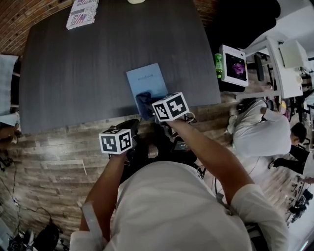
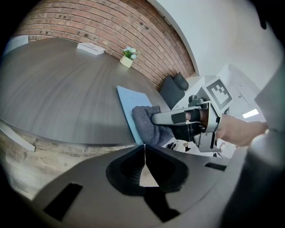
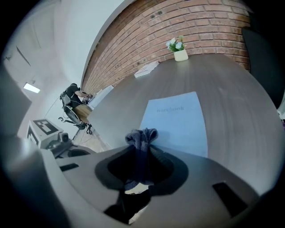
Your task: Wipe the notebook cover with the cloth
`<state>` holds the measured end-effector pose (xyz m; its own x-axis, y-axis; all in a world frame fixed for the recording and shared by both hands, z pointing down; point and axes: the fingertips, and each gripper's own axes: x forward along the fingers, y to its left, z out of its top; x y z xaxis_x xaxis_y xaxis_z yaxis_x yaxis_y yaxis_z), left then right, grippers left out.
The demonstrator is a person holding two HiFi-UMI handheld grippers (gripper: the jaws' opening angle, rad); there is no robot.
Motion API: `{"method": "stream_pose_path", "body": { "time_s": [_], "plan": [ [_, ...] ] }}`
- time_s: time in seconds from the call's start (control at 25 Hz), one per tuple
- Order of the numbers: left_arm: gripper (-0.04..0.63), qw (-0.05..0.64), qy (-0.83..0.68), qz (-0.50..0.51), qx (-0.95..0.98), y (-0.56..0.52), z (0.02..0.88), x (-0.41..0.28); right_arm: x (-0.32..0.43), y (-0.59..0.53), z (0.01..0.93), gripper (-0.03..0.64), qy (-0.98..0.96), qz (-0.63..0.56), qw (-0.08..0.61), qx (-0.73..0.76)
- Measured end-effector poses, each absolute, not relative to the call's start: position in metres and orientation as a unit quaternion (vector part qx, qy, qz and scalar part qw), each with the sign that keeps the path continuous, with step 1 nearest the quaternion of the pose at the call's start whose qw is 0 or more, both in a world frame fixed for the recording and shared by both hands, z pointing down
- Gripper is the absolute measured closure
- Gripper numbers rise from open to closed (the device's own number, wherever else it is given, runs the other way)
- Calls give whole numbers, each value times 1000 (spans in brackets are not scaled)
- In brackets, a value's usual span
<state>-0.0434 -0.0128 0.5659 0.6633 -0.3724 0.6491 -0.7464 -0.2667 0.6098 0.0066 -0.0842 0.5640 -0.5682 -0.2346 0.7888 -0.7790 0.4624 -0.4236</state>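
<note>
— Checking the right gripper [image 3: 141, 149] first: jaws?
— Clamped on the cloth [image 2: 144, 121], with a dark bunched wad poking out past the tips.
— And where, for the cloth?
— Resting on the near end of the notebook [image 3: 178, 118], close to the table [image 1: 98, 63] edge. Pale blue, lying flat, cover up, on dark wood.
— Over to the left gripper [image 2: 144, 150]?
— Closed tip to tip, with nothing between. Held off the table edge, near the right one, apart from the notebook.
— Anything else up there?
— Only a potted plant [image 3: 179, 49] and a booklet [image 1: 82, 12] at the far end, well apart from the notebook.
</note>
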Motion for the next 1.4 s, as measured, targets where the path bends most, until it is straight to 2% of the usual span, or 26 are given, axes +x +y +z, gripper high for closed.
{"method": "stream_pose_path", "body": {
  "time_s": [1.0, 1.4],
  "plan": [
    [584, 493, -346, 203, 772, -15, 572, -10, 101, -97, 563, 518, -764, 391, 355, 372],
    [584, 490, -340, 210, 775, -12, 572, -2, 144, -104, 556, 518, -750, 355, 382, 406]
  ]
}}
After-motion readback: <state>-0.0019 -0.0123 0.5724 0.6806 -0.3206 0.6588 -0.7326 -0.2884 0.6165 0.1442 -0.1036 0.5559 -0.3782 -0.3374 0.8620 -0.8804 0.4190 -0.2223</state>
